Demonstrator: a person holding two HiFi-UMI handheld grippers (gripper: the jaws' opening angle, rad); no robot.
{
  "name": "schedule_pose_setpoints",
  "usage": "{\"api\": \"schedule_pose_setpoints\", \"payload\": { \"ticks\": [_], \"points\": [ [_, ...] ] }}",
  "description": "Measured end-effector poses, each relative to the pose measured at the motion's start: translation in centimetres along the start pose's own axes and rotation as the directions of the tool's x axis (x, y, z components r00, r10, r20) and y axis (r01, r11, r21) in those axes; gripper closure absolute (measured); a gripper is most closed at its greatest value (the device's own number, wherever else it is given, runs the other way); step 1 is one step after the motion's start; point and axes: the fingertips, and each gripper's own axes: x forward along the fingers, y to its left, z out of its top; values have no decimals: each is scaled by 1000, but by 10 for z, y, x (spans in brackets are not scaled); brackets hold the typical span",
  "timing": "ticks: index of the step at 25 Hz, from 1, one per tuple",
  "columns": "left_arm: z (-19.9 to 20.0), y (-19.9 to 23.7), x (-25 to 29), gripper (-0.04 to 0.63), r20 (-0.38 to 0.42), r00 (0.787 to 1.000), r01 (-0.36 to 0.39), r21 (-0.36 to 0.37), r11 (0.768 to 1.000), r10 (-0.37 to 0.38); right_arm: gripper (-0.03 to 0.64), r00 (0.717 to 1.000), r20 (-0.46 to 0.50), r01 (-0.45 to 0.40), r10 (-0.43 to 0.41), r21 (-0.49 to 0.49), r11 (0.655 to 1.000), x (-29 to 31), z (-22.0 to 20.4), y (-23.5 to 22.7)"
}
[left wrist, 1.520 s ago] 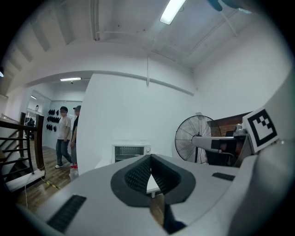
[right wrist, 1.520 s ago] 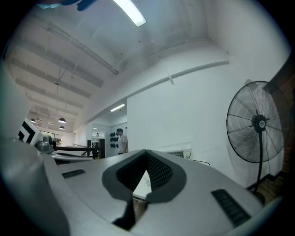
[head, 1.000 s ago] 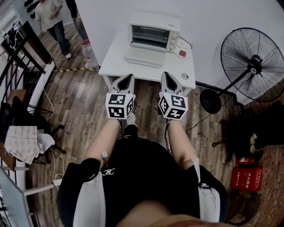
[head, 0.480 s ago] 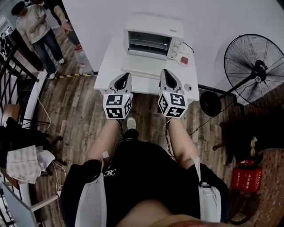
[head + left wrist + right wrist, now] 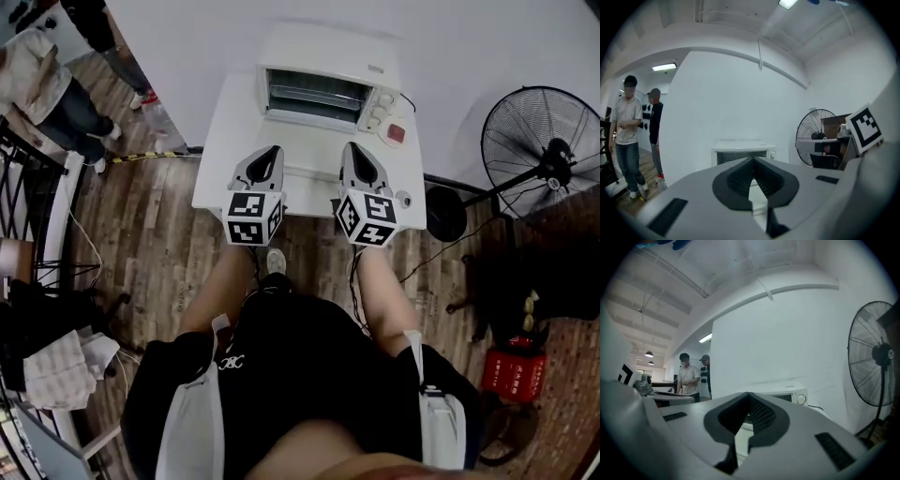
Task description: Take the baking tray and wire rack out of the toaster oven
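Centre of frame: left gripper [image 5: 270, 155] and right gripper [image 5: 353, 152], jaws fully closed, empty, side by side; toaster oven [image 5: 323, 80] on white table [image 5: 217, 164], upper centre.

A white table [image 5: 220, 159] stands against a white wall [image 5: 187, 47], carrying a white power strip with a red switch [image 5: 397, 132] near its right rear corner and a small round object [image 5: 404, 199] at its right front edge. To its right, a black pedestal fan [image 5: 548, 155] rises from a round base [image 5: 444, 214] on the wood-plank floor [image 5: 159, 253], with red boxes [image 5: 511, 375] nearer the camera. At left, a bystander in a pale top [image 5: 33, 61] and another in dark clothes [image 5: 94, 21] stand near a yellow-and-black floor strip [image 5: 150, 157] and a black railing [image 5: 37, 187]. Crumpled pale cloth [image 5: 61, 361] lies nearby, and a ceiling light [image 5: 664, 67] glows above the pair
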Motion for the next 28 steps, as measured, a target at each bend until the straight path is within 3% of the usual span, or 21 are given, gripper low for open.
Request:
{"api": "schedule_pose_setpoints", "payload": {
  "ticks": [13,22,28],
  "points": [
    [-7,62,122,581,-75,995,70,-7,998,-70,615,996,-61,64,-60,62,996,126,-19,-34],
    [-25,82,176,581,-139,988,71,-28,997,-74,614,991,-113,87,-74,117,989,171,-41,-61],
    [-35,92,198,581,-170,984,34,-73,997,-46,614,990,-131,82,-47,275,958,189,-54,-76]
  ]
}}
